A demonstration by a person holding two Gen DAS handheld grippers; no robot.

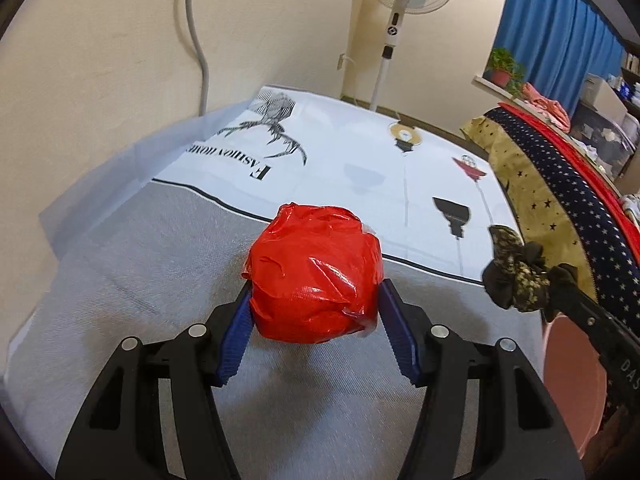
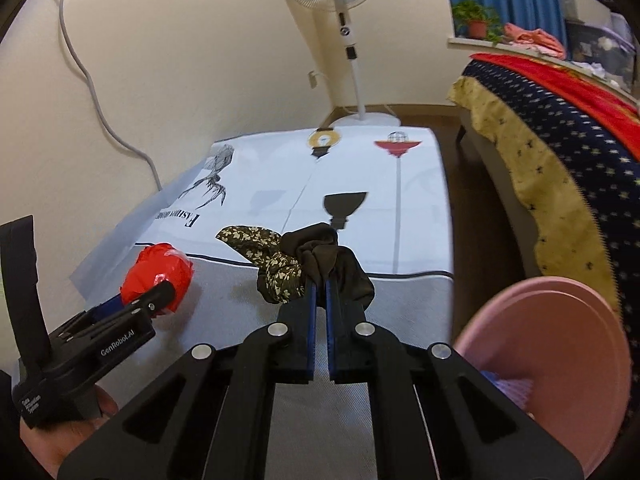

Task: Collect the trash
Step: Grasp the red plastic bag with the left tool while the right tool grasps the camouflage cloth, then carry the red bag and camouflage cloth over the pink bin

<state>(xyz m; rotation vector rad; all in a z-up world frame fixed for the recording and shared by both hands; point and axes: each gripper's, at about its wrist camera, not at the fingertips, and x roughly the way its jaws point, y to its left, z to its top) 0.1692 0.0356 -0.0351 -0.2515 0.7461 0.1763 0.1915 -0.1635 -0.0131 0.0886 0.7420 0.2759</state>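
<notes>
- Left gripper [image 1: 314,300] clamps the red wrapped ball [image 1: 314,276], lifted left of the pink bin [image 2: 560,360]; slick film could slide off the pads.
- Right gripper [image 2: 320,276] pinches the floral cloth wad [image 2: 304,264], just beside the bin; the dangling tail might snag its rim.

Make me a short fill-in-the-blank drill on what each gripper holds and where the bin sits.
1. The left gripper is clamped on a crumpled ball coloured ____.
2. The right gripper pinches a dark, floral-patterned bundle of ____.
3. The pink bin sits on the ____ side of the right wrist view.

Missing words: red; cloth; right
</notes>
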